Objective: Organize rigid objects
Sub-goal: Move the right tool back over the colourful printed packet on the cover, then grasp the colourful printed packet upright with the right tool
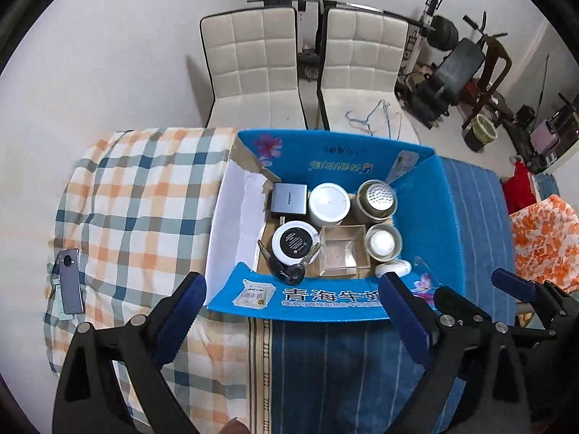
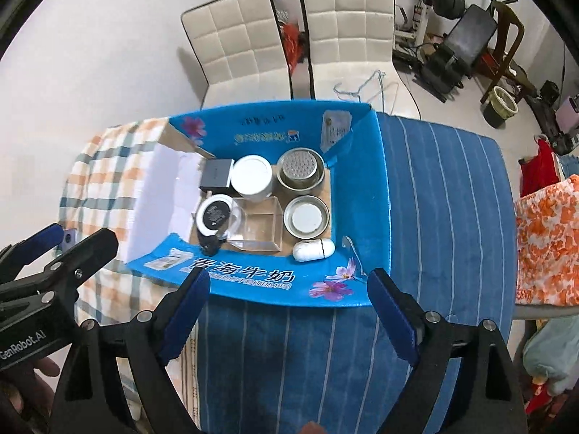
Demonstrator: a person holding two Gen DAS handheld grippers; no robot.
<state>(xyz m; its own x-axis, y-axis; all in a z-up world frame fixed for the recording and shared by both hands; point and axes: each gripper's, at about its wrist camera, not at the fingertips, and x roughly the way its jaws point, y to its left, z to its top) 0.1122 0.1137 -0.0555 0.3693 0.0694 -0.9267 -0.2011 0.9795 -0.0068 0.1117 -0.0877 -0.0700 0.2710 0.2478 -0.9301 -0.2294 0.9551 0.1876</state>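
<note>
Blue cardboard box (image 1: 445, 217) at frame centre already holds the jars, tins and keys (image 1: 286, 271) packed close; a phone (image 1: 70, 278) lies outside at left on the checked cloth (image 1: 144, 199). Both the left tongs (image 1: 293, 311) and the right tongs (image 2: 289, 307) hang spread and empty before the box, likely between picks.

An open blue milk carton (image 1: 362, 300) sits on a table draped in a checked cloth (image 1: 144, 195) and a blue striped cloth (image 1: 347, 361). Packed inside are a grey rectangular device (image 1: 288, 199), a white lidded jar (image 1: 329, 204), a metal tin with a perforated top (image 1: 377, 197), a round black-and-white case (image 1: 296, 242), a clear plastic box (image 1: 343, 253), a smaller metal tin (image 1: 383, 242), a white oval capsule (image 1: 394, 268) and a set of keys (image 1: 289, 271). The left gripper (image 1: 293, 311) hangs wide open just before the carton's near flap, empty; the right gripper (image 1: 521, 289) shows at the right edge. A smartphone (image 1: 69, 282) lies on the checked cloth, well apart from the carton. Two white chairs (image 1: 253, 58) stand behind.
</note>
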